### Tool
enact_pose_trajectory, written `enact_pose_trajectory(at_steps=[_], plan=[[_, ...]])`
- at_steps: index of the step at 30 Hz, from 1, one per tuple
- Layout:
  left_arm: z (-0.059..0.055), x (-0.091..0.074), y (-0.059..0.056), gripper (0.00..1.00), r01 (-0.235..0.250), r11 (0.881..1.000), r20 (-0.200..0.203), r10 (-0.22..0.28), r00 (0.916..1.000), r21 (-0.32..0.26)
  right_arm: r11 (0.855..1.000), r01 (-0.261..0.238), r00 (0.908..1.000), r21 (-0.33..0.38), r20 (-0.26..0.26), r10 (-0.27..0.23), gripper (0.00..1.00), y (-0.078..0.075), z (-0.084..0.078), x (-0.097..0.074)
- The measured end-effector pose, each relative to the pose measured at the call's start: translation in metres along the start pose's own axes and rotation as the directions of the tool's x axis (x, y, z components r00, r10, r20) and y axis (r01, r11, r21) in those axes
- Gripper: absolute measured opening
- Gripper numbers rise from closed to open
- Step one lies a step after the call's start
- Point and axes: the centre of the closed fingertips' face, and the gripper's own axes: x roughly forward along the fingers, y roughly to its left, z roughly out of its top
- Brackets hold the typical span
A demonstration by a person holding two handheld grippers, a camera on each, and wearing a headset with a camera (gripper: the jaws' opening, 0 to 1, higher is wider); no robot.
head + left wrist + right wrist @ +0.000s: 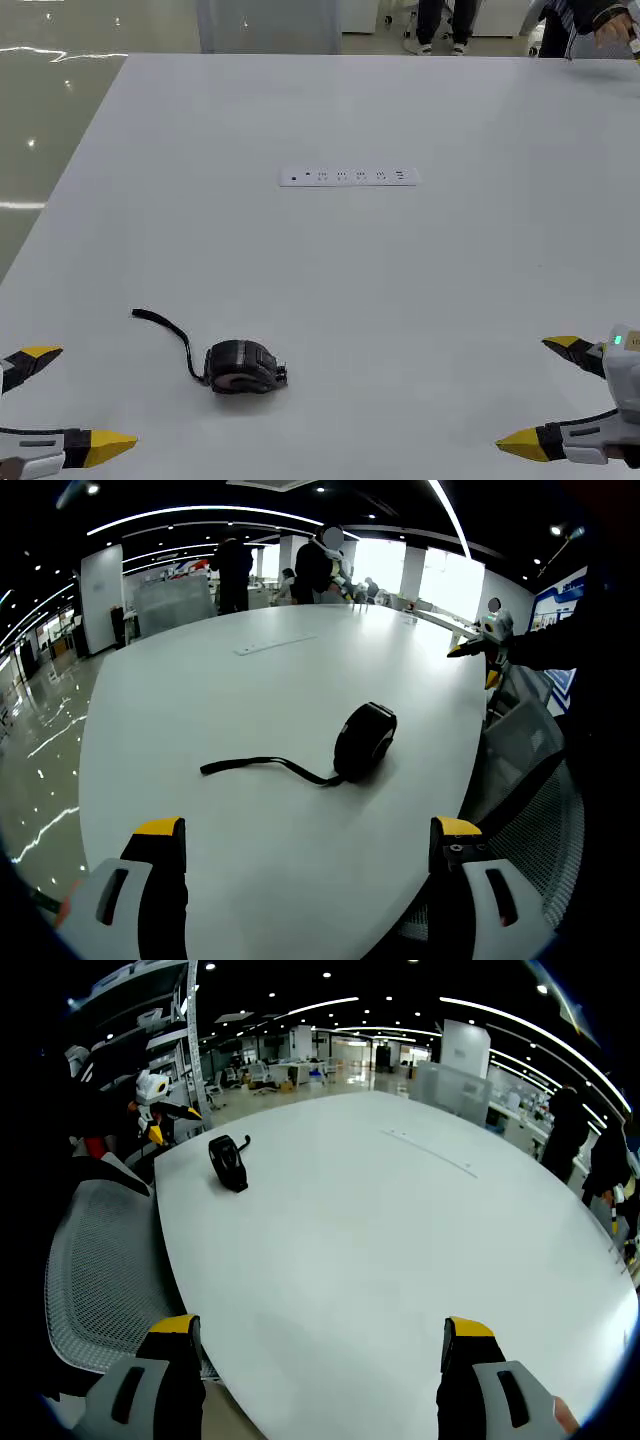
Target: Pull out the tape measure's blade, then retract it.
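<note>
Between the two claws, much nearer the left claw point(80, 397), a black, rounded tape measure with a rubbery case point(243, 367) sits on the white bench point(350, 270). It is just ahead of that claw and a little to the right of its open gap. The left claw's yellow-tipped jaws are spread wide with nothing between them. The right claw point(538, 392) is spread wide too and holds nothing, and the tape measure lies well apart to its left.

Both claws hover over the bench's near edge. Ahead of them the surface runs bare and broad as far as a flat white power strip point(347, 177), well beyond the tape measure. A grey mesh chair point(100, 1260) stands off the edge, below the right claw.

The case's long axis runs across, from one claw toward the other. A small tab at its end points toward the right claw. From the other end a thin black wrist strap point(165, 325) trails forward and outward, away from the left claw.
</note>
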Motion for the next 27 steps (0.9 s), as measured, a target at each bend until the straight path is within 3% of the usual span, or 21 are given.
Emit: enact_pose_trajectory(at_steps=[12, 17, 19, 27], plan=[[0.004, 0.002, 0.000, 0.99, 0.008, 1.000, 0.002, -0.008, 1.0000, 0.009, 1.000, -0.002, 1.0000, 0.002, -0.003, 0.002, 0.99, 0.000, -0.001, 0.001], [0.003, 0.002, 0.000, 0.99, 0.011, 1.000, 0.000, -0.011, 0.9999, 0.016, 1.000, 0.014, 0.9996, -0.015, 0.025, -0.013, 0.99, -0.005, 0.005, 0.001], [-0.002, 0.003, 0.003, 0.99, 0.001, 1.000, -0.027, 0.000, 0.9996, 0.018, 0.995, 0.059, 0.9979, -0.075, 0.034, -0.056, 0.99, -0.014, 0.008, 0.001], [-0.004, 0.007, -0.002, 0.99, 0.032, 0.999, -0.048, -0.031, 0.9984, 0.038, 0.997, 0.038, 0.9987, -0.066, 0.037, -0.036, 0.99, -0.013, 0.017, 0.010]])
